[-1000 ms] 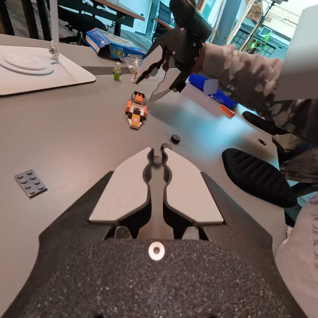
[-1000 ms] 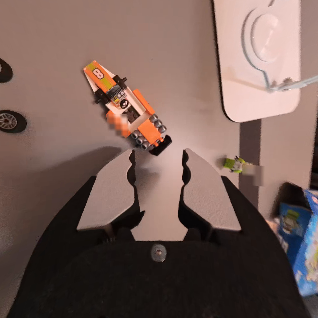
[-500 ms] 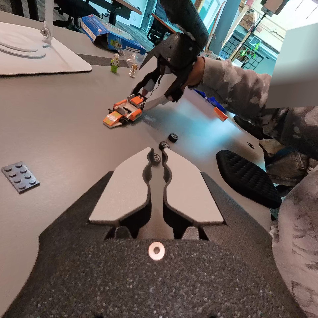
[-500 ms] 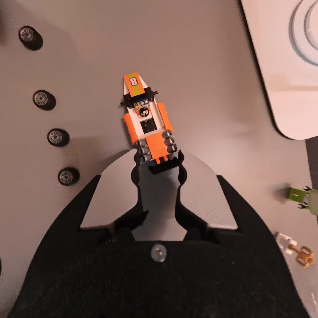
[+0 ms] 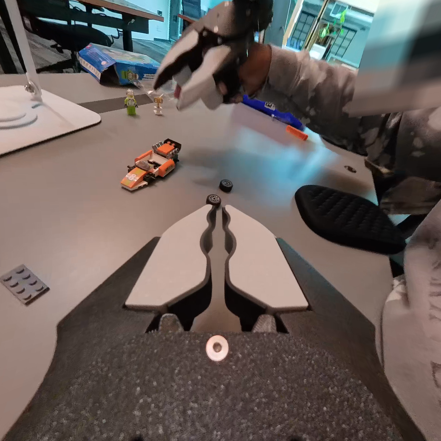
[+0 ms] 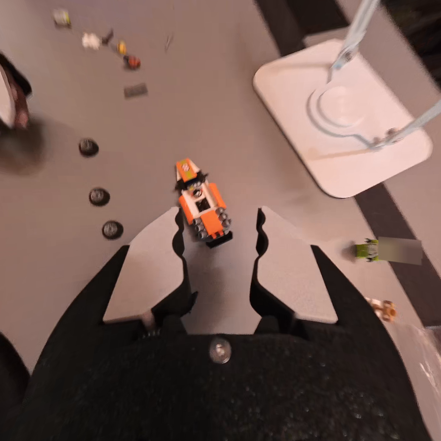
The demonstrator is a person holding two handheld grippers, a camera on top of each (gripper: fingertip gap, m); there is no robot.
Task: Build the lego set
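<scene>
The orange and white lego car (image 5: 150,164) stands on the grey table (image 5: 71,214), without wheels. My left gripper (image 5: 216,208) is shut and empty, low over the table. One black wheel (image 5: 213,199) lies just beyond its tips, a second wheel (image 5: 226,185) a little farther. My right gripper (image 6: 218,210) is open and empty, raised above the table with the car (image 6: 202,207) below and between its fingers, nearer the left one. It also shows in the left wrist view (image 5: 168,96), high above the car. Three wheels (image 6: 99,196) lie in a row left of the car.
A white lamp base (image 5: 35,119) stands left of the car. A green minifigure (image 5: 130,105), a gold trophy piece (image 5: 158,105) and a blue box (image 5: 114,66) are at the back. A grey plate (image 5: 23,284) lies near left. A black armrest (image 5: 346,219) is at the right. From either gripper's tips it is about 12 centimetres to the black wheel (image 5: 213,199). Seen from the right wrist view (image 6: 108,226) as well.
The right gripper had its fingers around the car's rear and turned it; now it has opened wider and lifted away. The left gripper has drawn back from the wheel that showed between its fingers.
</scene>
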